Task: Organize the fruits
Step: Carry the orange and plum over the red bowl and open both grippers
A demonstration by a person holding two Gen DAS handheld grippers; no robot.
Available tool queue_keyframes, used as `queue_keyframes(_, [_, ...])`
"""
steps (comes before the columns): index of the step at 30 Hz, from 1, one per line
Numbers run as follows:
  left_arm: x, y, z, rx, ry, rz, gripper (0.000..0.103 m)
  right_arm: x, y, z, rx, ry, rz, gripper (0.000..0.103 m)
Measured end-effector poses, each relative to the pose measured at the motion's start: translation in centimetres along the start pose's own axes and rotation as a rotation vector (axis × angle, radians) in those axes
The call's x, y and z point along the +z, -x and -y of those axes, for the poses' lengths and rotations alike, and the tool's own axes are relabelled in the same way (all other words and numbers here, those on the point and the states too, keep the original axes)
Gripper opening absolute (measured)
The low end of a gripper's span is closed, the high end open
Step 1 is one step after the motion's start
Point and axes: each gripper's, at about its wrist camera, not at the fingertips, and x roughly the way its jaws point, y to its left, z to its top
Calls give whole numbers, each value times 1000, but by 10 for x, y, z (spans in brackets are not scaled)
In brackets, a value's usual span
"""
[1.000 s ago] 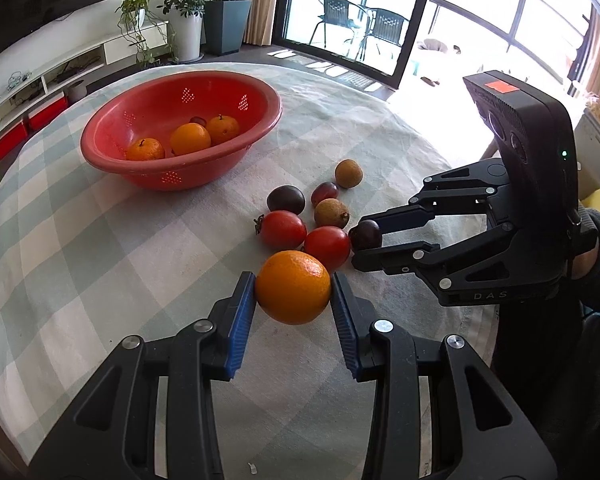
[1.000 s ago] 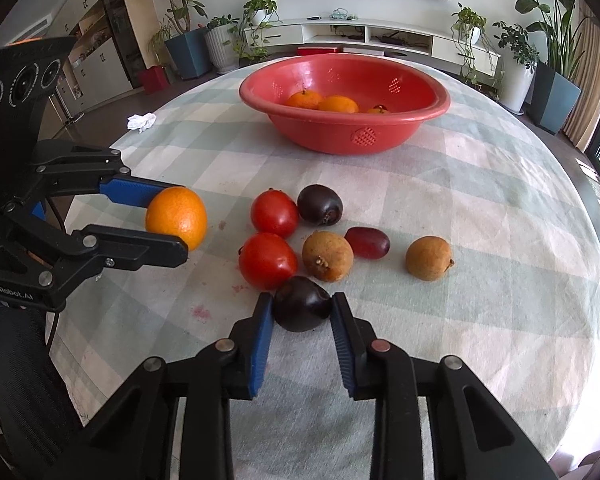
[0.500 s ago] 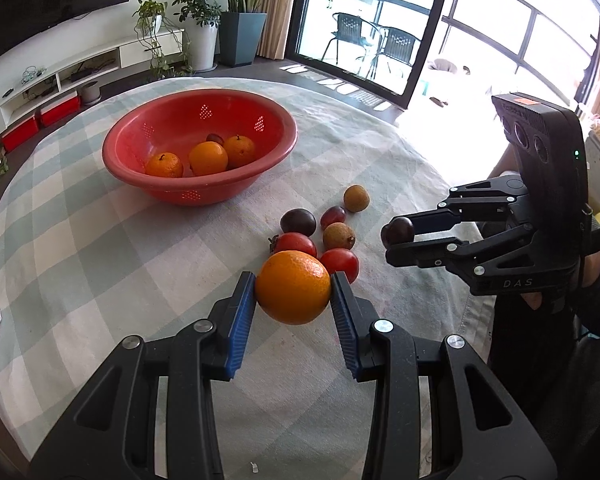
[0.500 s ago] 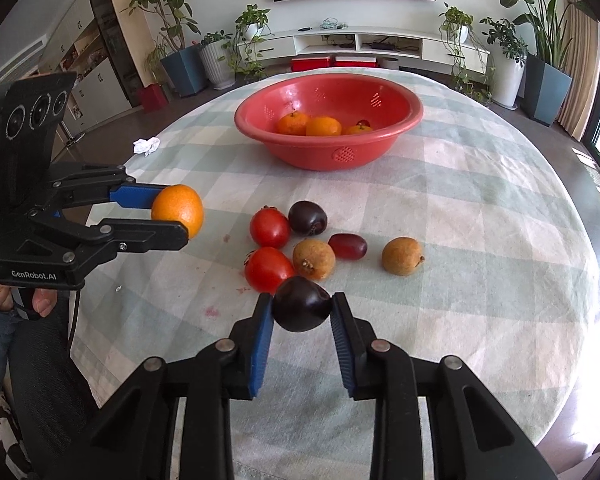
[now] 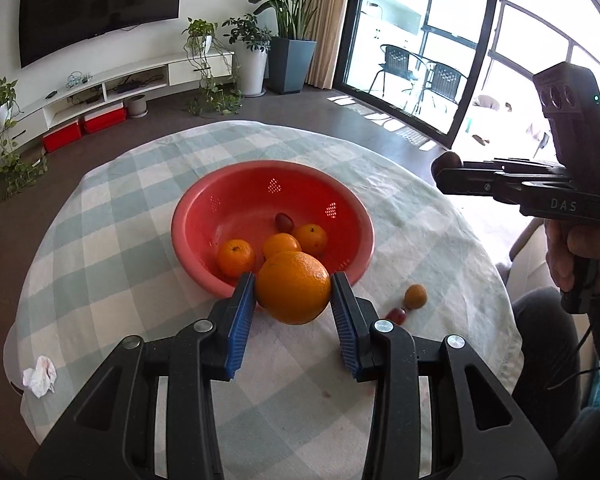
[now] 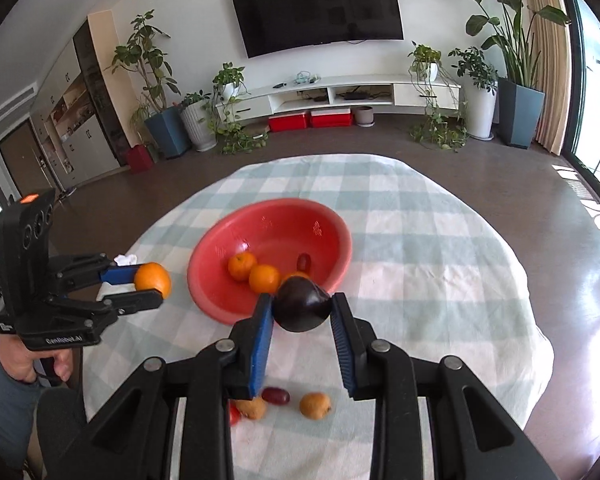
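My left gripper (image 5: 293, 298) is shut on a large orange (image 5: 293, 293) and holds it in the air just in front of the red basket (image 5: 204, 216). In the right wrist view that same gripper (image 6: 150, 286) shows at the left with the orange (image 6: 153, 279). My right gripper (image 6: 302, 310) is shut on a dark purple plum (image 6: 302, 308) above the near rim of the red basket (image 6: 324, 248). Inside the basket lie three small oranges (image 5: 236, 258) and a red fruit (image 5: 284, 221). Hardly any of the plum (image 5: 446, 159) shows in the left wrist view.
On the checked tablecloth (image 6: 440, 248) below my right gripper lie a brown fruit (image 6: 316, 405), a red grape (image 6: 276, 396), another brown fruit (image 6: 252, 408) and a bit of tomato (image 6: 233, 416). A crumpled tissue (image 5: 40, 376) sits at the table's left edge.
Both grippers have lifted their fruit off the table and risen, moving toward the red basket. The loose fruits have dropped low in both views.
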Motion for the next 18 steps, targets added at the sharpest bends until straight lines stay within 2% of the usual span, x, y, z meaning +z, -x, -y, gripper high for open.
queue_keyframes(7, [30, -50, 17, 76, -98, -93, 36, 47, -70, -14, 69, 14, -104, 32])
queue_keyframes(14, [32, -91, 12, 90, -107, -161, 36, 53, -138, -20, 45, 39, -211, 32])
queue_keyframes(18, [27, -103, 6, 92, -96, -182, 36, 51, -163, -17, 26, 42, -250, 32])
